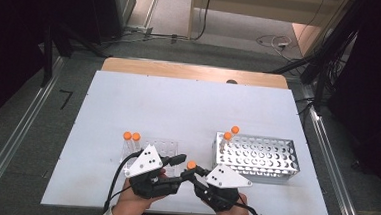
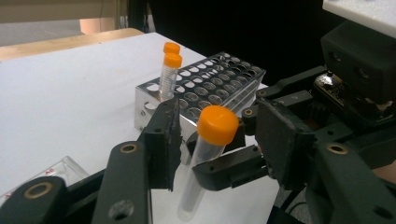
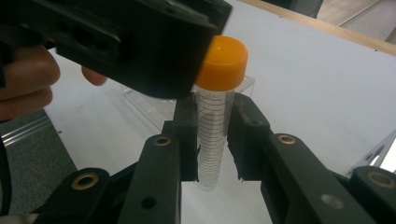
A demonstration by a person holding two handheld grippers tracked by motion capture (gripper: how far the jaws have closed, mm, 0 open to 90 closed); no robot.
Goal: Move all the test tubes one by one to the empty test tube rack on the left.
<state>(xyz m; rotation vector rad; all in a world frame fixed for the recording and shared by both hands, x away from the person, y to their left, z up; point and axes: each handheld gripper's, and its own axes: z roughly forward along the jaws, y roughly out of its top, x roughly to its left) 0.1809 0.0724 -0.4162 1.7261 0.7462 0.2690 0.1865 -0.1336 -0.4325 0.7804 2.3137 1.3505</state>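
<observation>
A clear tube with an orange cap point(image 1: 191, 165) stands upright just above the table near its front edge. My right gripper point(image 1: 193, 174) is shut on it; in the right gripper view the jaws of the right gripper point(image 3: 212, 140) clamp the graduated tube point(image 3: 211, 135) below its cap. My left gripper point(image 1: 179, 170) comes in from the left and is open. In the left gripper view the wide-apart jaws of the left gripper point(image 2: 219, 140) stand on either side of the tube point(image 2: 205, 154) without touching it, and the right gripper point(image 2: 231, 169) holds it lower down.
A clear plastic rack point(image 1: 157, 149) at front left holds two orange-capped tubes point(image 1: 131, 136). A metal rack point(image 1: 258, 156) with many holes at front right holds two more tubes point(image 1: 231, 133) at its left end. The table's front edge is close behind both hands.
</observation>
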